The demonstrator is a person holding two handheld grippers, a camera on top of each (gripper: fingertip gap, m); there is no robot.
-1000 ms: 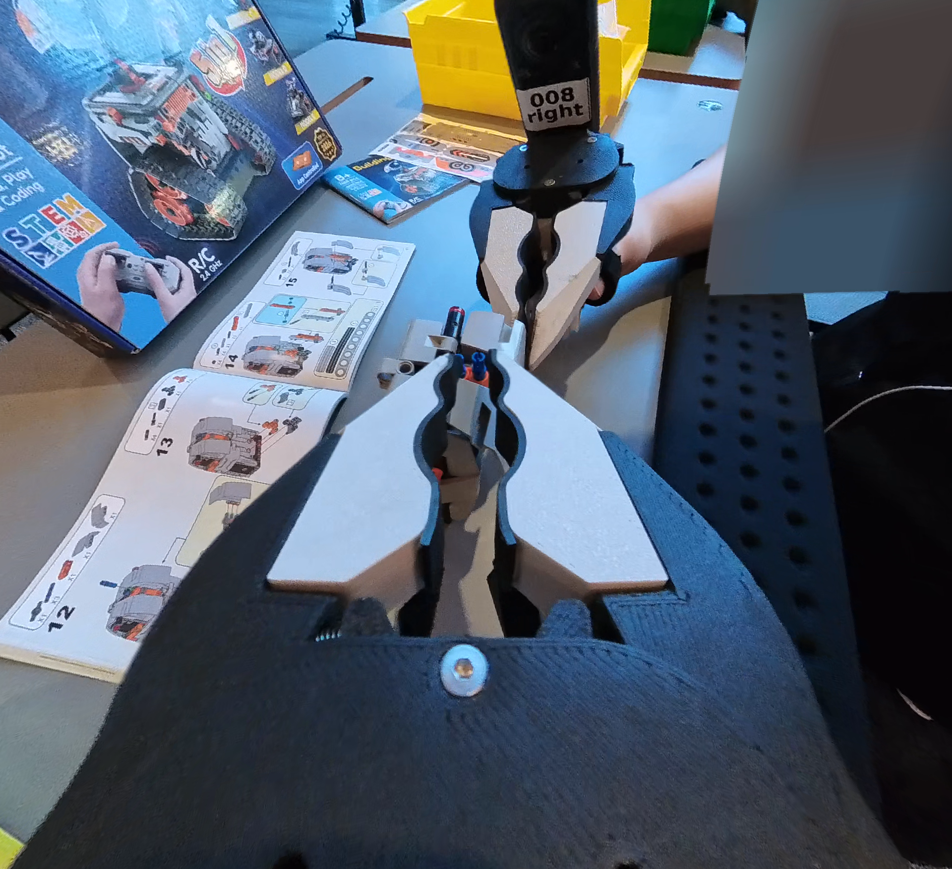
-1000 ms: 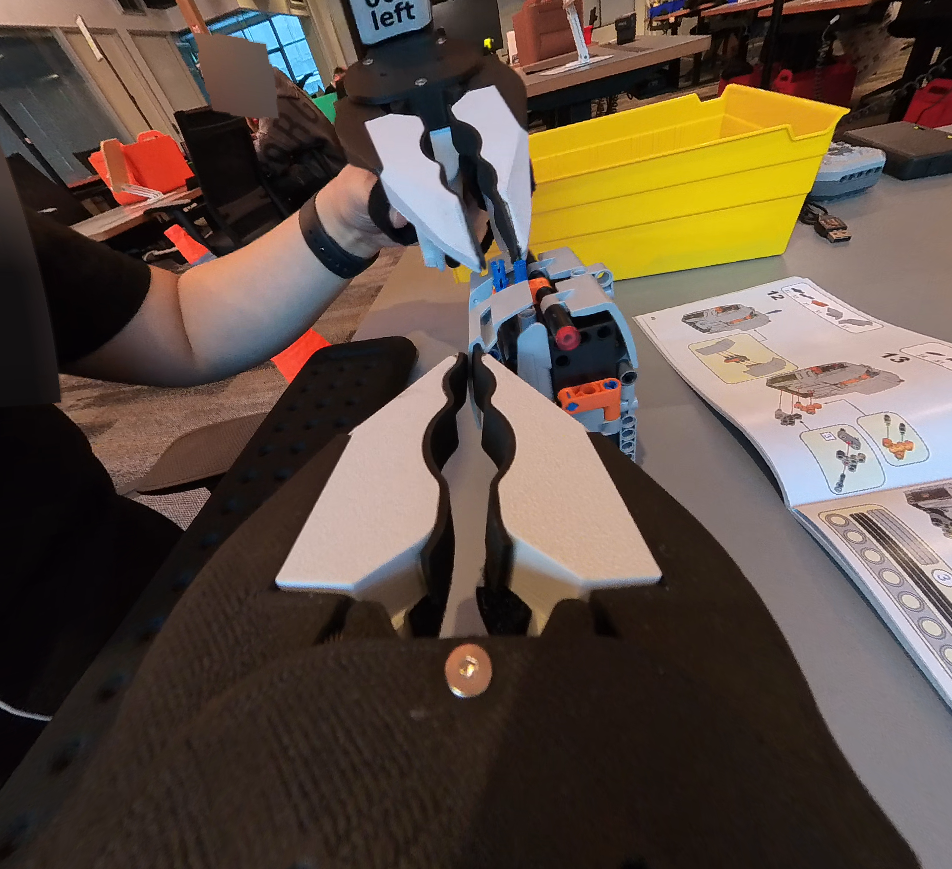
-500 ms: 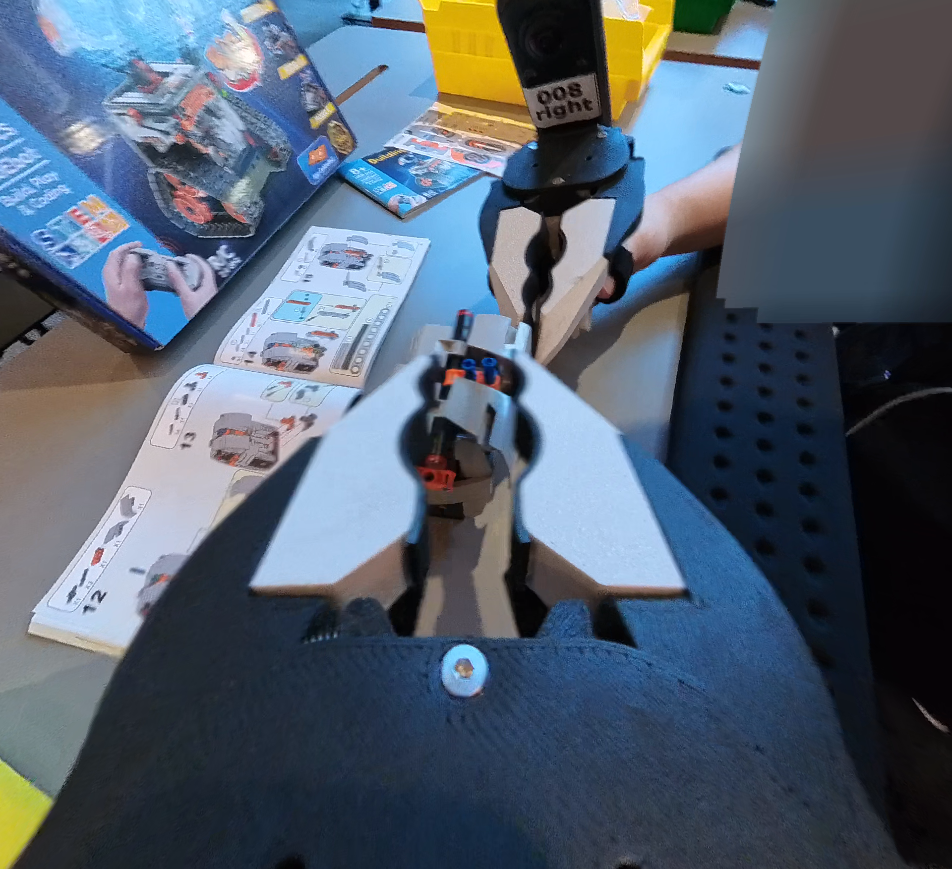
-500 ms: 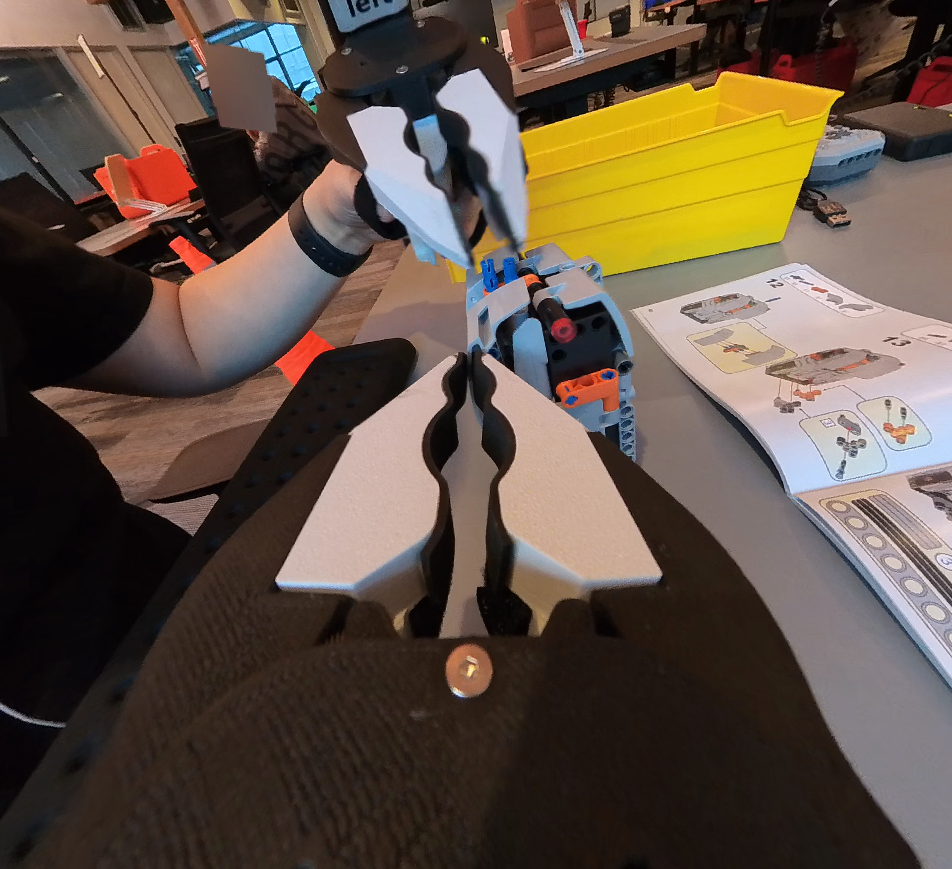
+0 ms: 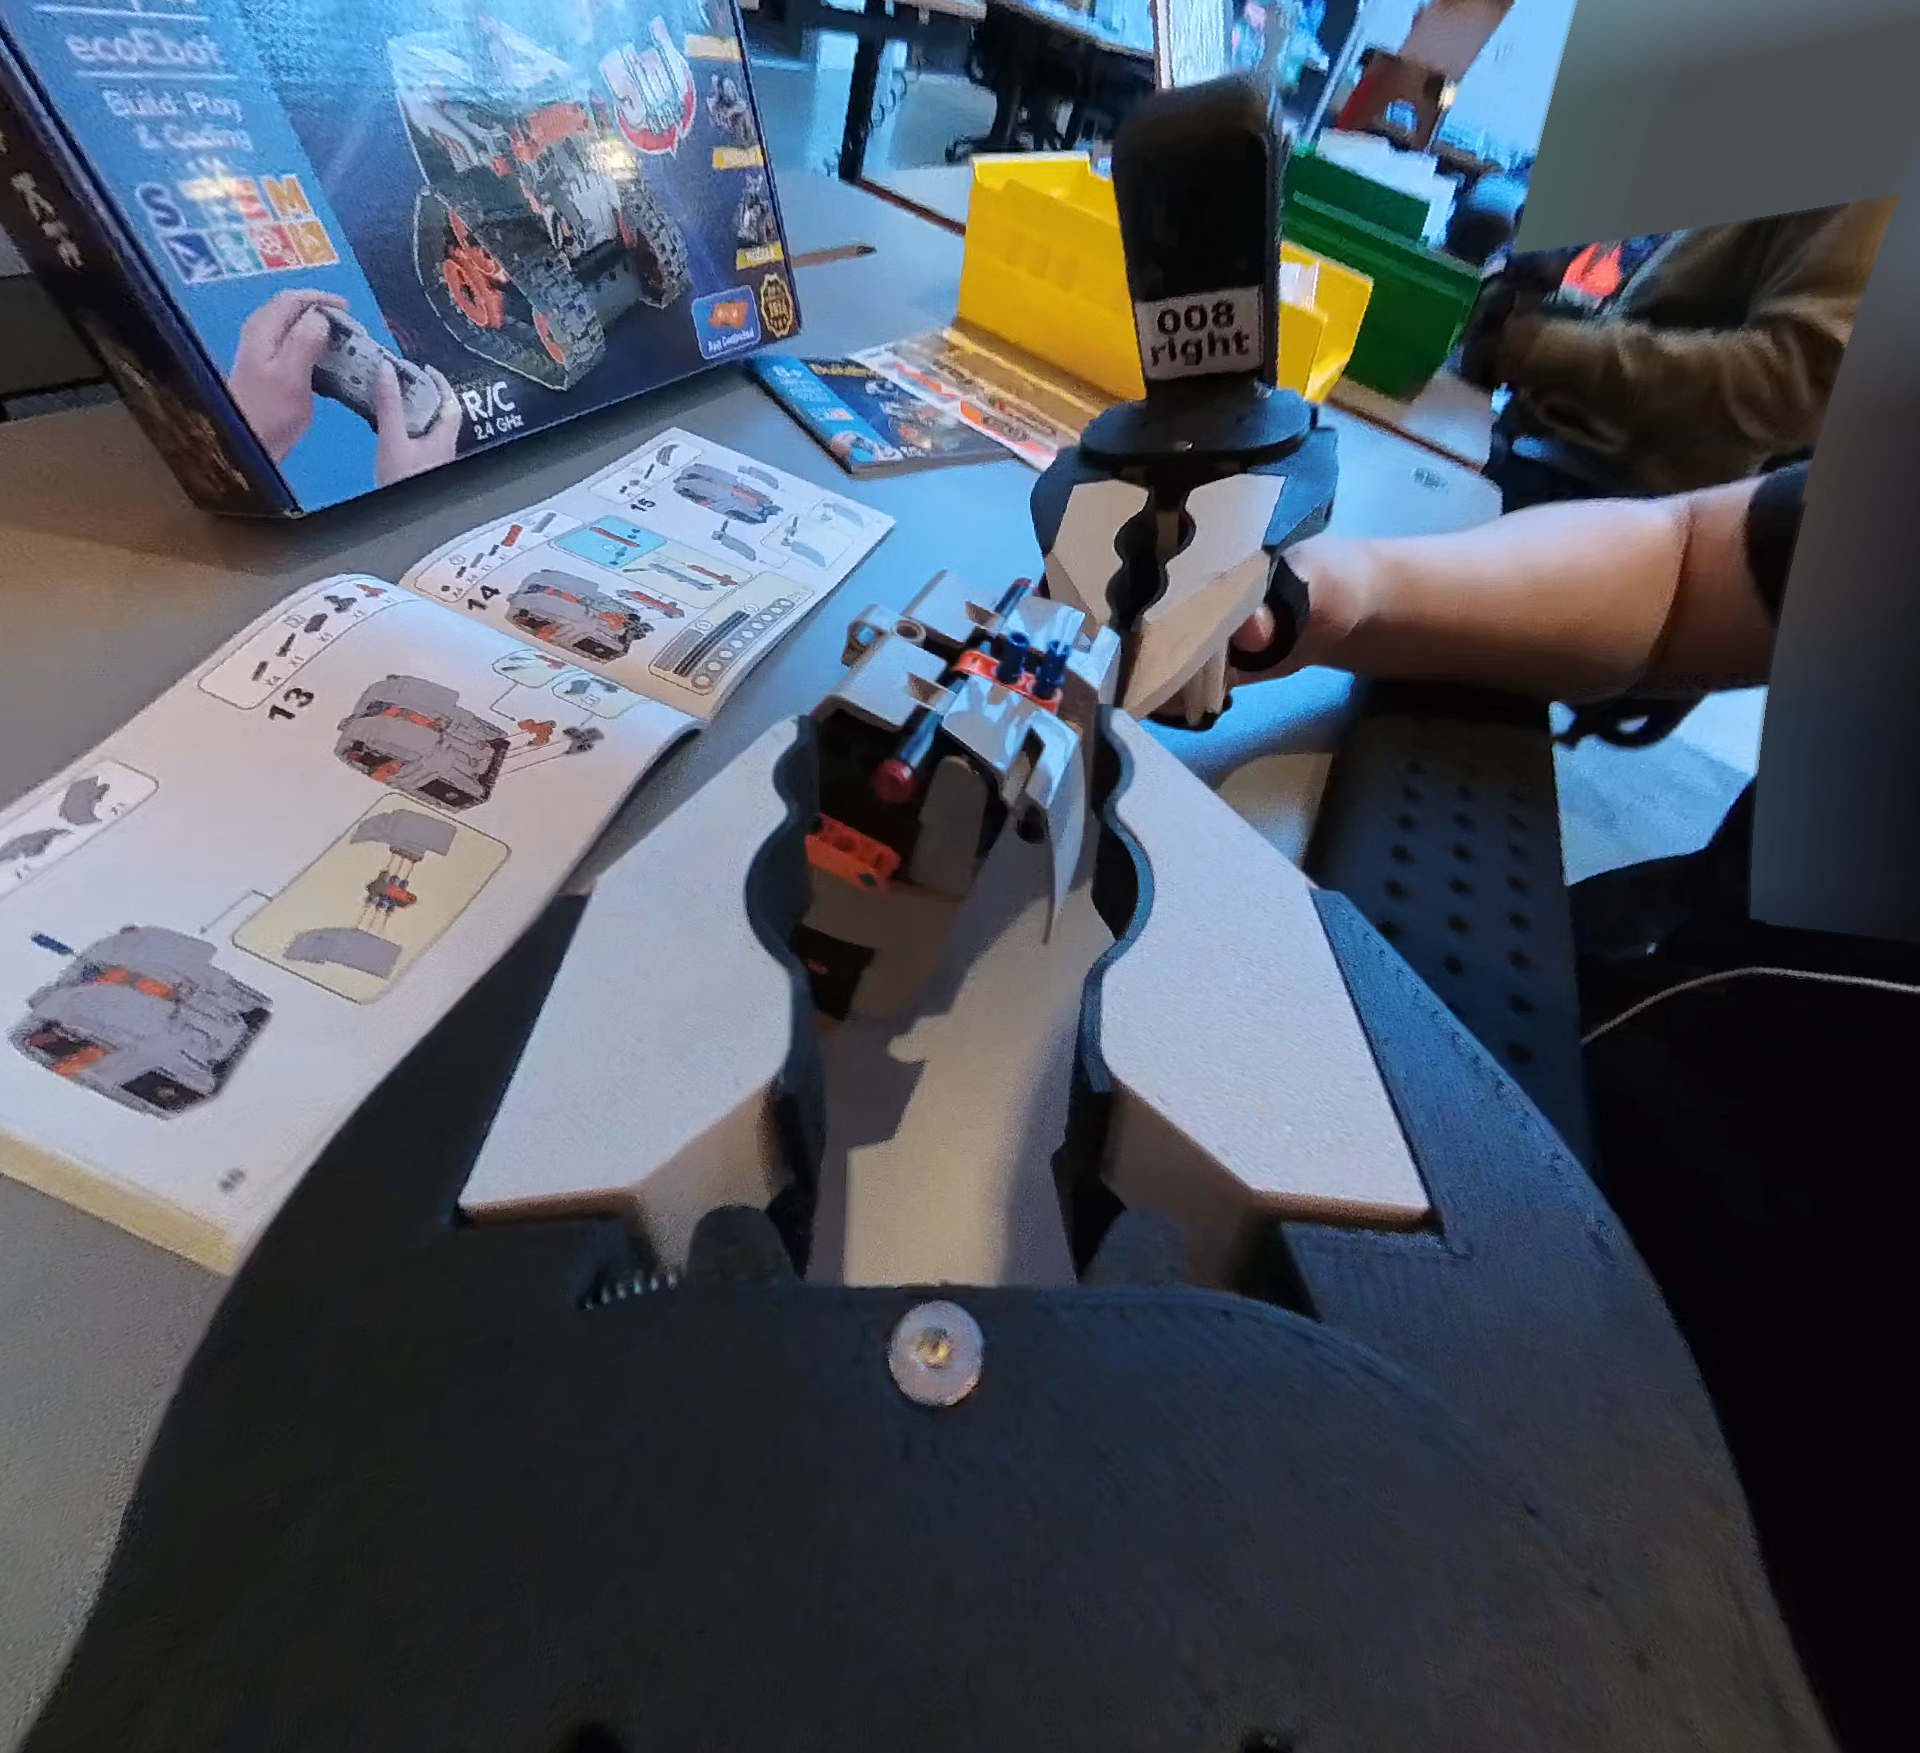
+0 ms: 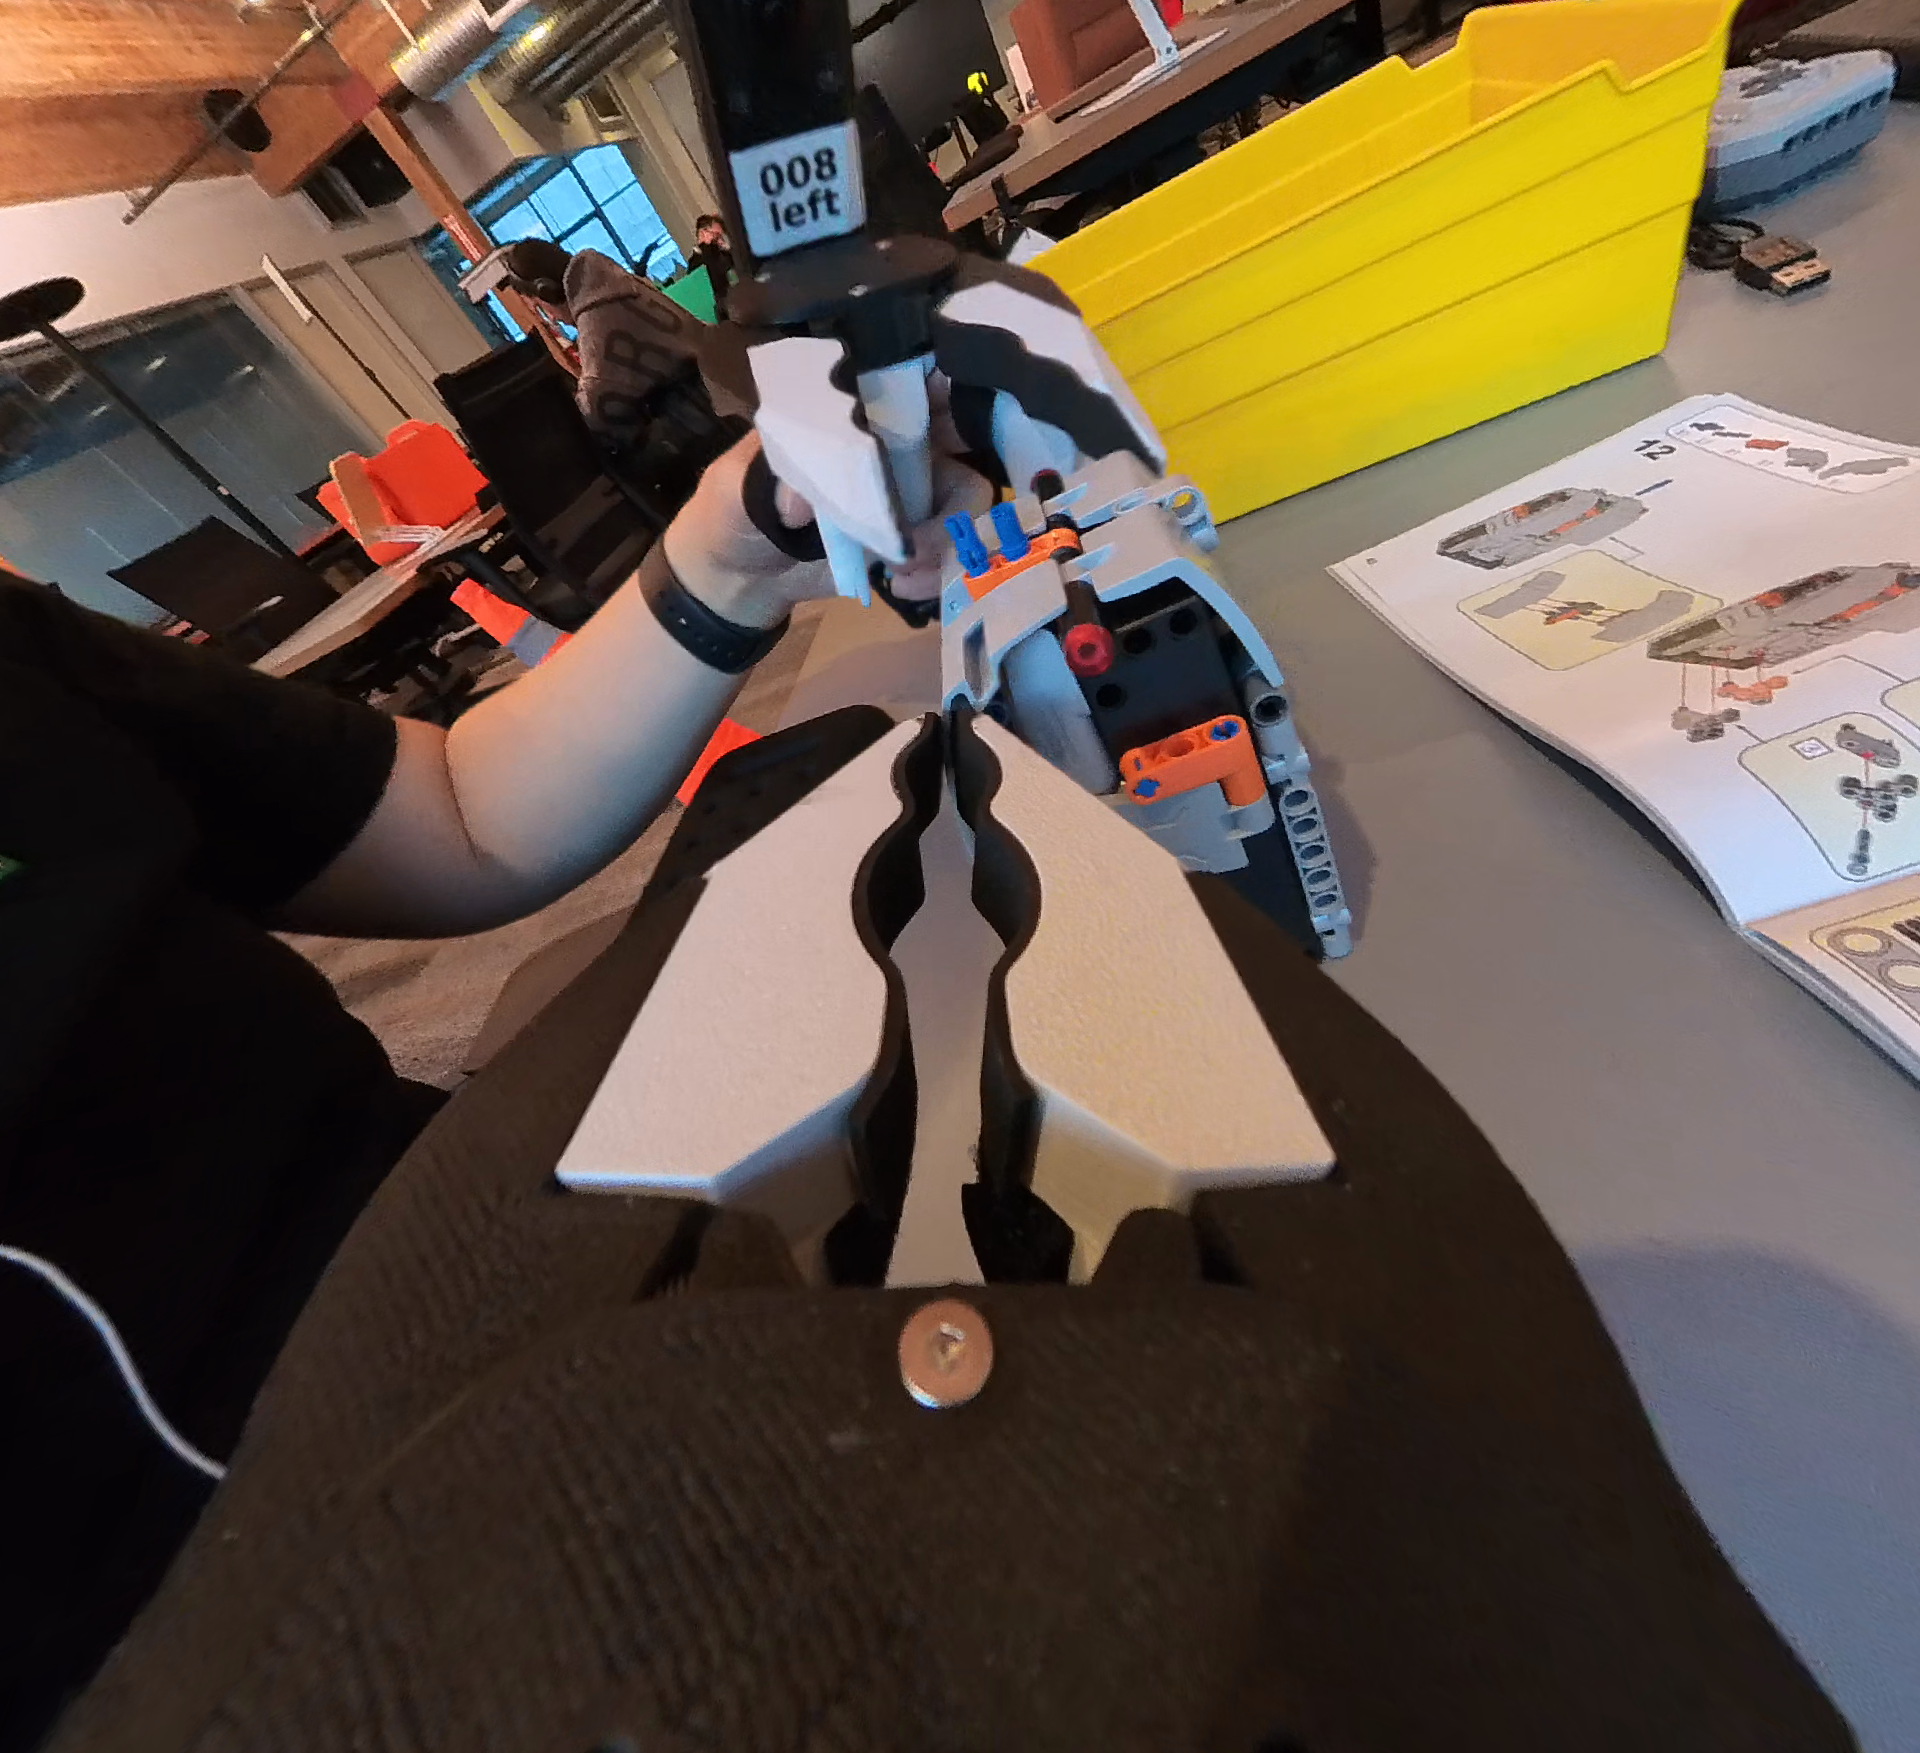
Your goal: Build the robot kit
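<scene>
A grey brick model (image 5: 935,810) with black, orange and blue parts stands tilted on the grey table (image 5: 114,550). My left gripper (image 5: 951,727) is open, its fingers straddling the model's upper end. In the right wrist view the left gripper (image 6: 997,508) is spread over the model's (image 6: 1143,664) blue pins, with one fingertip (image 6: 862,560) clear of the model. My right gripper (image 6: 948,721) is shut on the edge of the model's grey side panel. It also shows in the left wrist view (image 5: 1164,706) at the model's far side.
An open instruction booklet (image 5: 364,820) lies left of the model. A blue product box (image 5: 364,145) stands behind it. Leaflets (image 5: 914,404), a yellow bin (image 6: 1403,269) and a green bin (image 5: 1382,269) sit at the back. A black perforated chair part (image 5: 1455,820) is beside the table edge. The tips of one gripper are about 5 cm away from the tips of the other.
My left gripper's jaws have opened wide around the model. The model has tipped and come up closer to both cameras. My right gripper has stayed shut on its panel.
</scene>
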